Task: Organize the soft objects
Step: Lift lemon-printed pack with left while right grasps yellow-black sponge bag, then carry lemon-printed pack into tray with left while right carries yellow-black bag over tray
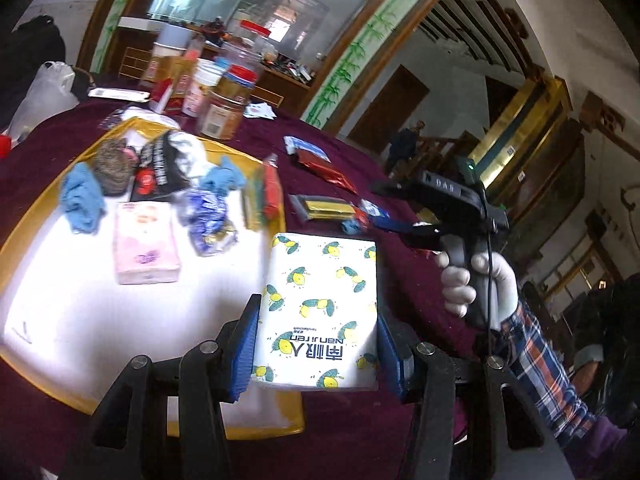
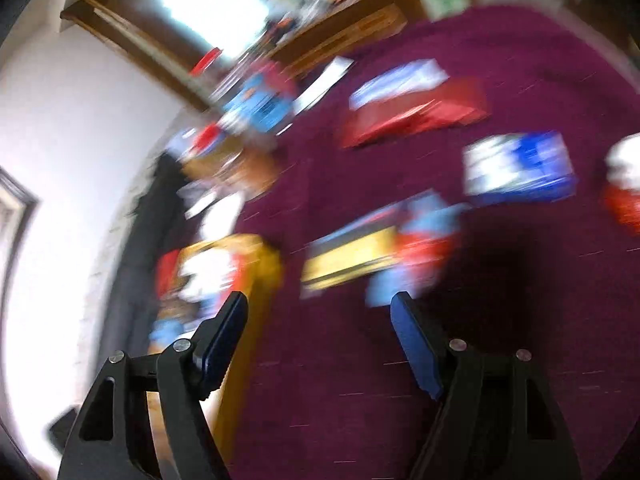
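My left gripper (image 1: pixel 316 344) is pinching the tissue pack (image 1: pixel 320 312) near the tray (image 1: pixel 24 236) edge, risking slipping out; right gripper (image 2: pixel 320 344) is swinging open, empty.

On the white-lined yellow tray (image 1: pixel 24 216) lie two soft tissue packs: one lemon-printed white (image 1: pixel 320 304) at the near right, one pink (image 1: pixel 146 246) to its left. Two crumpled blue cloths (image 1: pixel 82 200) lie farther off. On the maroon tablecloth (image 1: pixel 360 152) at the far right lie one red foil packet (image 1: pixel 326 170) and one gold (image 1: pixel 324 206).
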The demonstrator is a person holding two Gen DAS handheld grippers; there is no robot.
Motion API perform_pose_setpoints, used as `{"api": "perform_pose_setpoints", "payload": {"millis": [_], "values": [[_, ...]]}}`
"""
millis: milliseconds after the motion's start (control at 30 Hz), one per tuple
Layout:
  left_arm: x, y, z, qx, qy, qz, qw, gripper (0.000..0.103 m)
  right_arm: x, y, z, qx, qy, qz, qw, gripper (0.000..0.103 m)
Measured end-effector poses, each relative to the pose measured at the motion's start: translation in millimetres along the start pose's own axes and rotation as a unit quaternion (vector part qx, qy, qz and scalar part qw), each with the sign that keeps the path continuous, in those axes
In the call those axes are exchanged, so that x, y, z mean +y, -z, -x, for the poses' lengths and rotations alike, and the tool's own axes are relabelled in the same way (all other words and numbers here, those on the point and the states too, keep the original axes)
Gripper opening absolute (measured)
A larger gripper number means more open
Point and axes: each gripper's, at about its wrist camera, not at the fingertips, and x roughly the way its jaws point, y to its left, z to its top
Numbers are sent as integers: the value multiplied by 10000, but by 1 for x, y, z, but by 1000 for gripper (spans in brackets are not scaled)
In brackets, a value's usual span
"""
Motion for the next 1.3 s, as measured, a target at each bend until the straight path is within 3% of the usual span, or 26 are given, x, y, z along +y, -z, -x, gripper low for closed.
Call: {"api": "perform_pose_setpoints", "payload": {"millis": [33,100,233,333,400,500,600,633,767,1000,1100,1233,1300], "values": [[4,0,2,-16,-3,14,10000,55,10,-3,-14,243,-271,-90,9993,74],[11,-1,8,-62,-4,40,10000,55,25,-7,-28,301,-194,-21,9994,74],[18,0,14,-113,32,98,9999,55,64,-30,-56,78,952,897,9914,74],[22,1,18,-118,43,138,9998,55,60,-52,-97,410,1611,1030,9807,74],[27,1,20,-120,24,180,9998,55,47,-57,-117,740,1747,860,9781,74],[35,0,23,-173,-1,203,9996,55,40,-49,-130,1308,1367,597,9801,74],[42,-2,20,-164,-9,279,9995,55,56,-24,-122,2031,221,610,9770,74],[43,-2,19,-154,-8,303,9994,55,63,-16,-117,2144,113,773,9736,74],[45,2,22,-162,-2,346,9993,55,77,-1,-99,1714,969,1575,9677,74],[53,3,32,-220,-271,383,9987,55,86,41,-91,1637,1437,2731,9370,74],[57,4,33,-198,-376,453,9981,55,90,48,-100,1572,1600,2882,9309,73],[63,6,39,-195,-560,518,9969,55,84,52,-105,1419,1534,2787,9374,47],[69,6,41,-205,-669,585,9958,55,82,54,-100,1348,1453,2643,9439,42]]}}
